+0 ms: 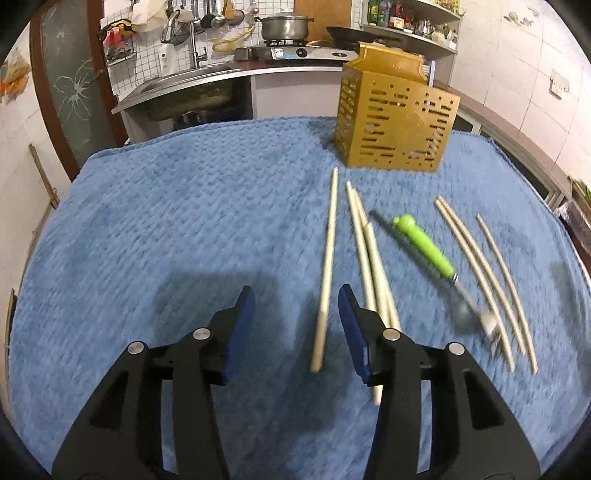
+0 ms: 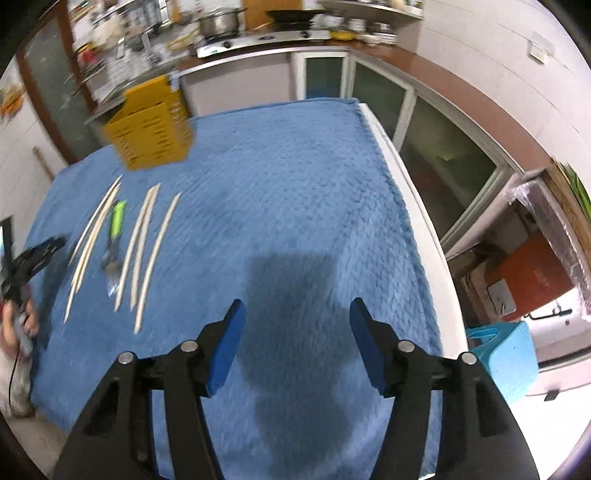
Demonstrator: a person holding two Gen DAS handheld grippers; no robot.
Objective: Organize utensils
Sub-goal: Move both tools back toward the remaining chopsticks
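Several pale wooden chopsticks [image 1: 328, 258] lie on a blue towel [image 1: 184, 229], along with a green-handled fork [image 1: 424, 247]. A gold slotted utensil holder [image 1: 395, 122] stands at the towel's far side. My left gripper [image 1: 297, 295] is open, low over the towel, with the leftmost chopstick lying between its fingers. My right gripper [image 2: 297, 308] is open and empty over bare towel, well right of the chopsticks [image 2: 147, 251], the fork [image 2: 114, 236] and the holder [image 2: 151, 129]. The left gripper [image 2: 33, 254] shows at the right wrist view's left edge.
The towel [image 2: 295, 184] covers a white table whose right edge [image 2: 413, 206] drops off to the floor, where a blue stool [image 2: 506, 358] stands. A kitchen counter with sink [image 1: 184, 81], stove and pot [image 1: 284, 26] runs behind the table.
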